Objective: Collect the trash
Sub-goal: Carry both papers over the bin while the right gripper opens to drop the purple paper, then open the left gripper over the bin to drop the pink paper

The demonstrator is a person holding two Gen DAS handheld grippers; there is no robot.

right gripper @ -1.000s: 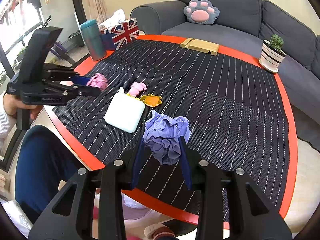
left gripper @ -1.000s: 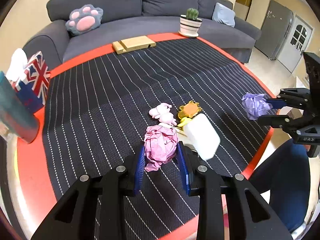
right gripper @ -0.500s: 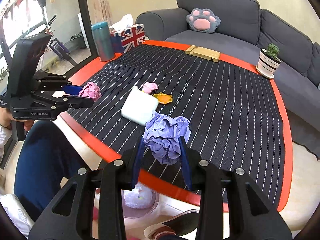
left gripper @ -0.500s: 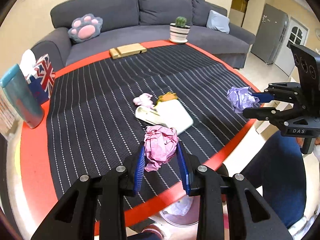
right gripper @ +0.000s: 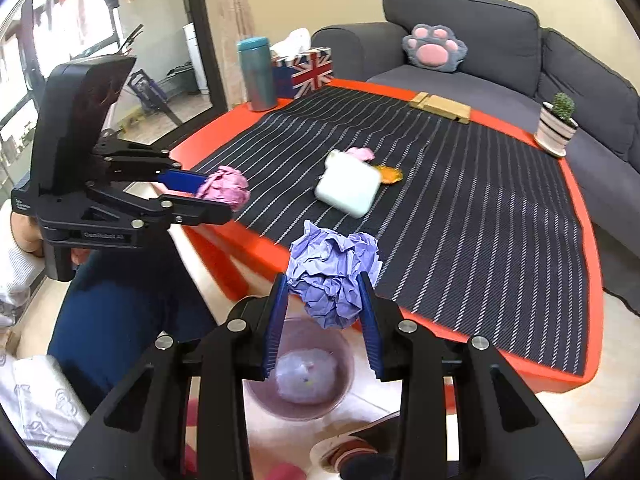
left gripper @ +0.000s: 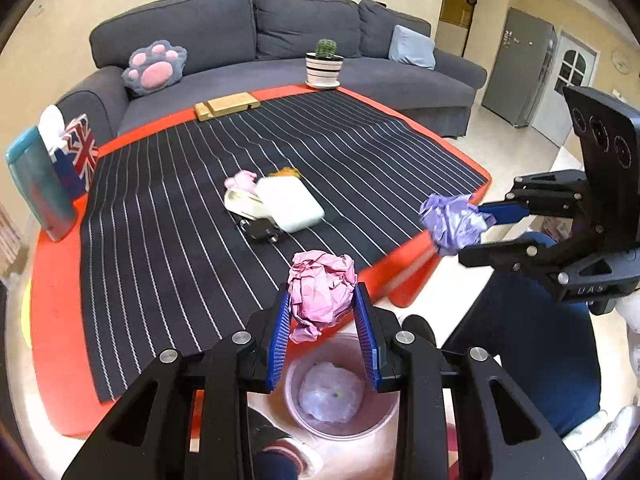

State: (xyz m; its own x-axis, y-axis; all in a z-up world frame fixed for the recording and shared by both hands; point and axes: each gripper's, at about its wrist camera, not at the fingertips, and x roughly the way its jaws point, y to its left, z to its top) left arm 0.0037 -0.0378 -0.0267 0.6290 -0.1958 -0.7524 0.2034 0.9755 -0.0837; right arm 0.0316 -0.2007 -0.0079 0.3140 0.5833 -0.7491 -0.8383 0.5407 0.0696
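Observation:
My left gripper (left gripper: 322,312) is shut on a crumpled pink paper ball (left gripper: 321,291) and holds it past the table's front edge, above a pinkish trash bin (left gripper: 340,392) on the floor. My right gripper (right gripper: 325,300) is shut on a crumpled purple paper ball (right gripper: 334,276), also above the bin (right gripper: 304,372). Each gripper shows in the other's view: the right one with the purple ball (left gripper: 452,222), the left one with the pink ball (right gripper: 224,188).
On the striped mat (left gripper: 200,220) lie a white box (left gripper: 290,204), a small pink item (left gripper: 240,180), an orange item (right gripper: 388,174) and a black plug (left gripper: 262,230). A teal tumbler (left gripper: 38,188), flag tissue box (left gripper: 76,156), wooden blocks (left gripper: 226,105) and cactus pot (left gripper: 324,66) line the red table's edges. My legs are beside the bin.
Both grippers have pulled back from over the table to beyond its front edge, carrying their paper balls. The trash bin has come into view beneath them.

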